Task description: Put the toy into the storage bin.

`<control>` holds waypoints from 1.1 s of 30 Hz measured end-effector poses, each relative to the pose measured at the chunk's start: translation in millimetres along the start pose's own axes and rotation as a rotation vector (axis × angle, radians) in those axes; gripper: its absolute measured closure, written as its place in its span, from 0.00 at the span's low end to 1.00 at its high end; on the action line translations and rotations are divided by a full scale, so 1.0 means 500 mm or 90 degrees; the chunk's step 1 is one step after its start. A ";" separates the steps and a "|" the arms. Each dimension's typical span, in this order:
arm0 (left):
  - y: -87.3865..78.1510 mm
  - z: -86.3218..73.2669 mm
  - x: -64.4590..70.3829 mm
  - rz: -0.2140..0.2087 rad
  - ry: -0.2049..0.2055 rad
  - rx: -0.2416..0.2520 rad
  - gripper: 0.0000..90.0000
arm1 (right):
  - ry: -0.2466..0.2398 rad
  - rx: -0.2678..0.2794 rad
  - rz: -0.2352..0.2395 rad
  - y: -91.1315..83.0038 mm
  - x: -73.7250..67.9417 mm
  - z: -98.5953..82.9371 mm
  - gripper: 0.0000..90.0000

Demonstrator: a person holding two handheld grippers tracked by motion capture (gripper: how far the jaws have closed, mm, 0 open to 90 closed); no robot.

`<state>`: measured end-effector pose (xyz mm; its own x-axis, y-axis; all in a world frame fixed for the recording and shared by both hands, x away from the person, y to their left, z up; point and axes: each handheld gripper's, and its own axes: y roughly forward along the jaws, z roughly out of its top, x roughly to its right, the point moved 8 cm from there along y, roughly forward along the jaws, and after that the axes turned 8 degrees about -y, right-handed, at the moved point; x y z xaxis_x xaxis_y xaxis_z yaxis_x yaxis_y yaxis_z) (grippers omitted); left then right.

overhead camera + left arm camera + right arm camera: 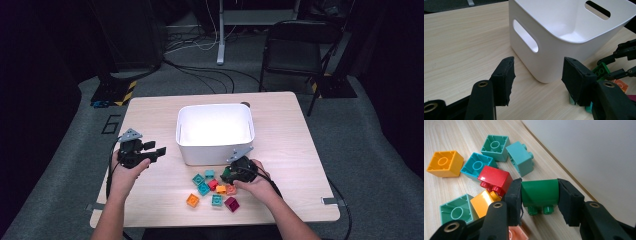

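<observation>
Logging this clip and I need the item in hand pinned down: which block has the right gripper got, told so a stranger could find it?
Start at the white bin mid-table; a heap of toy blocks lies just before its near wall. At the heap's bin-side edge the right gripper is shut on the green block. It is the only dark green one, lying with its studs toward the camera, beside a red block.

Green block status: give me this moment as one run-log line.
right gripper: shut on green block | left gripper: open, idle | white bin: nothing inside | other blocks: on table
</observation>
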<state>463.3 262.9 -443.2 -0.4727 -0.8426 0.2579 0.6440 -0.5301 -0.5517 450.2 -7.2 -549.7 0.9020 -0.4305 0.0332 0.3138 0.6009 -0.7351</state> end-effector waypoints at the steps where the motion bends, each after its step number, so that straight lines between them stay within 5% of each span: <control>1: 0.000 0.000 0.000 0.000 0.000 -0.002 0.48 | 0.006 0.001 -0.001 -0.001 0.000 0.001 0.63; 17: 0.003 0.000 0.002 -0.002 0.001 -0.002 0.48 | 0.012 0.016 -0.010 -0.035 -0.003 0.022 0.65; 33: 0.001 0.000 0.001 -0.006 0.000 -0.002 0.48 | 0.028 0.031 -0.013 -0.121 0.002 0.062 0.65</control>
<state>463.3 262.2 -443.0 -0.4789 -0.8376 0.2627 0.6379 -0.5376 -0.5513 441.1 -23.2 -484.2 0.8814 -0.4720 0.0175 0.3476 0.6231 -0.7006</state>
